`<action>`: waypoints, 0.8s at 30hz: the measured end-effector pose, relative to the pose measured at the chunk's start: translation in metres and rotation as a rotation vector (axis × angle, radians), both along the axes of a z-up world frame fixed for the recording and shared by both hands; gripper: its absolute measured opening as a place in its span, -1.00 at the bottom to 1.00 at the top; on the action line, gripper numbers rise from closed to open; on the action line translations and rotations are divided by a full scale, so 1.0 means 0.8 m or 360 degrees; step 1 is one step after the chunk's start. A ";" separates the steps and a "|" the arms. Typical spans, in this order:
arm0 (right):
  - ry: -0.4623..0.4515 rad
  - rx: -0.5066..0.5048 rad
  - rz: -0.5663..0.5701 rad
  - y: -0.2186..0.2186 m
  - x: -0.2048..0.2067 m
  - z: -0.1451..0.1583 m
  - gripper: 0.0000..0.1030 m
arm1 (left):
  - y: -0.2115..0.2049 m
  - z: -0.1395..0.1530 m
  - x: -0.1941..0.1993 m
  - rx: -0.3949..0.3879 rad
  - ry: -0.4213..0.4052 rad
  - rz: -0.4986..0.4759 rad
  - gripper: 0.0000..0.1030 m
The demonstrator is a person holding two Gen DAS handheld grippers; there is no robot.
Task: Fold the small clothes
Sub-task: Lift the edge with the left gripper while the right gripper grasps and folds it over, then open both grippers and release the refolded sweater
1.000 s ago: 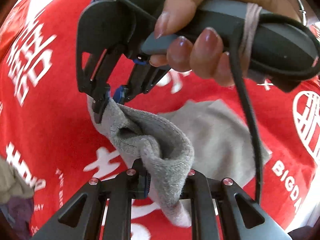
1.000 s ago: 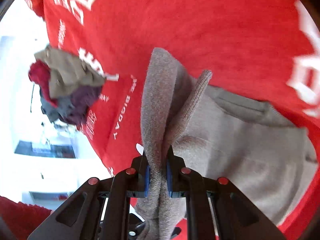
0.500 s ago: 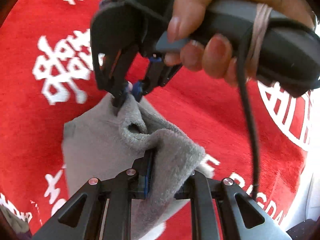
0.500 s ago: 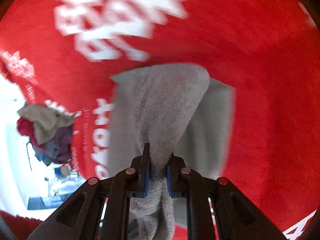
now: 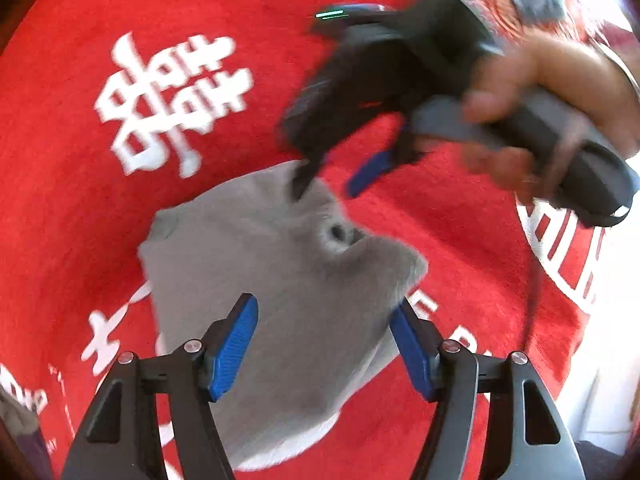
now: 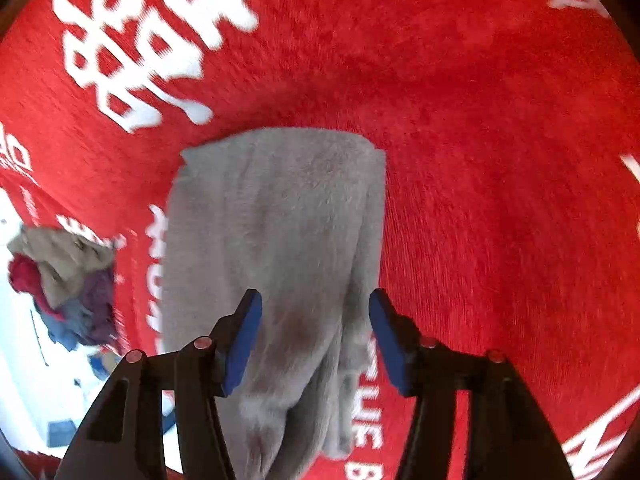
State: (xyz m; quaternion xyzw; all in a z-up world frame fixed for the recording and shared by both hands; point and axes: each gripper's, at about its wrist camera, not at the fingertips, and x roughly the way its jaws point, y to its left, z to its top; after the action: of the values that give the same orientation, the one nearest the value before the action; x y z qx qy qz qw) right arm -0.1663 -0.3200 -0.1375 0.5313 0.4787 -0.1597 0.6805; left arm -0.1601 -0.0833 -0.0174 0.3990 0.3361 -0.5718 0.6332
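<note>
Fingers (image 5: 234, 348) of your left gripper (image 5: 324, 344) and right gripper (image 6: 314, 340) have just sprung apart, dropping the grey cloth (image 6: 276, 240) folded, mid-frame on the red mat (image 6: 500, 160), so this fold looks finished.

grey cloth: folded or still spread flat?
Folded. The grey cloth lies doubled on the red mat, one layer's edge overlapping the other along its right side.

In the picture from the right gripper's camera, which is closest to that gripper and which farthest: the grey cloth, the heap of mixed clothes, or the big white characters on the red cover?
1. Grey cloth: right under the open right gripper, between its fingers.
2. Heap of mixed clothes: off to the left, at the red cover's edge.
3. Big white characters: top left, beyond the cloth's far end.
</note>
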 end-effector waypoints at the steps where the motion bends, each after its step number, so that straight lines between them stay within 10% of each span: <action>1: -0.0036 0.0017 -0.0046 0.007 -0.014 0.010 0.17 | 0.010 0.007 0.018 0.0007 0.0029 0.0063 0.33; 6: -0.0116 0.0080 -0.0242 0.050 -0.085 0.032 0.17 | 0.058 -0.002 0.104 0.0122 0.0074 0.0348 0.33; 15: -0.0210 0.0381 -0.0479 0.155 -0.129 -0.011 0.17 | 0.098 -0.073 0.192 0.0329 0.0889 0.0760 0.33; 18: -0.0239 0.0444 -0.0620 0.156 -0.124 -0.033 -0.13 | 0.082 -0.089 0.192 0.0384 0.0795 0.0745 0.33; 19: -0.0241 0.0475 -0.0662 0.155 -0.120 -0.038 -0.84 | 0.077 -0.096 0.192 0.0413 0.0758 0.0719 0.33; 24: -0.0249 0.0316 -0.0497 0.152 -0.095 -0.007 -0.83 | 0.084 -0.112 0.186 0.0447 0.0629 0.0603 0.33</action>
State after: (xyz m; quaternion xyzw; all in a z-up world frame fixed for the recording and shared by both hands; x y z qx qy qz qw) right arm -0.2420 -0.1980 -0.1434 0.6743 0.3496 -0.1736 0.6268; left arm -0.0110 -0.0159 -0.1073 0.2940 0.5969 -0.4579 0.5896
